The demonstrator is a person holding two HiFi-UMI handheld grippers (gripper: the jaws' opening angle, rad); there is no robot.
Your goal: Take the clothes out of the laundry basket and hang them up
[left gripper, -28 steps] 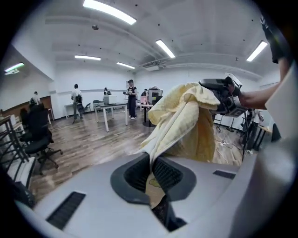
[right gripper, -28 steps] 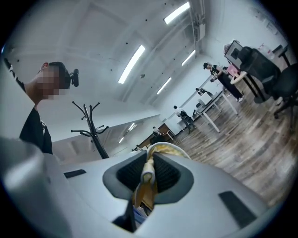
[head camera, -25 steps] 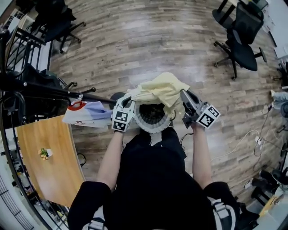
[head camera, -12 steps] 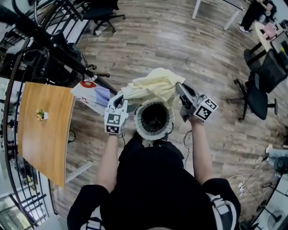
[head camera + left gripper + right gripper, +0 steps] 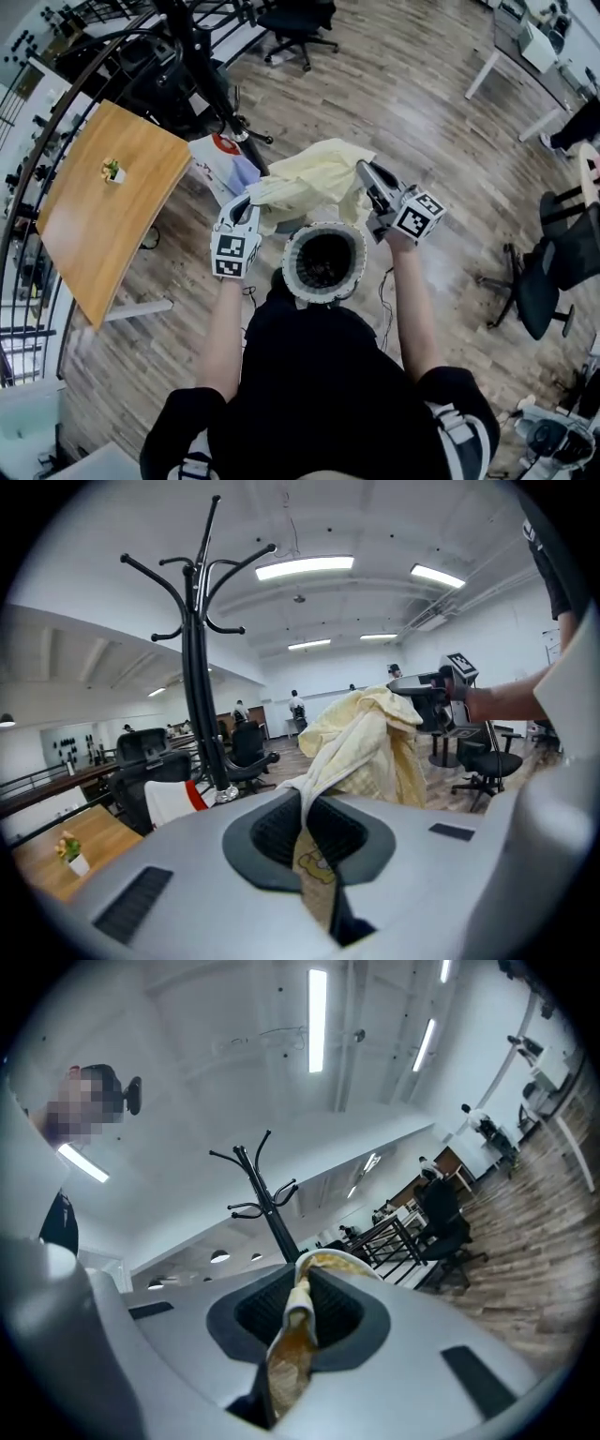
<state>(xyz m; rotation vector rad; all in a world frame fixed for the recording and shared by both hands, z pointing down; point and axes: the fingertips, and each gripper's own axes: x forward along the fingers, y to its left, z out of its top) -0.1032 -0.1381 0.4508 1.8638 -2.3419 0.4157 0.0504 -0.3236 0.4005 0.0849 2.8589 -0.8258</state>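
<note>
Coat rack (image 5: 202,66) upper left. Left gripper (image 5: 242,208): forearm straight out, near level, jaws clamped tight on garment (image 5: 314,178) edge. The yellow garment hangs bunched between both grippers, above and just beyond basket (image 5: 323,264). Right gripper (image 5: 366,178): forearm out, tipped slightly up, jaws pinching the garment's other end.

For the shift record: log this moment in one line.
left tool: shut on yellow garment | right tool: shut on yellow garment | position: clear of laundry basket | hung: not yet
</note>
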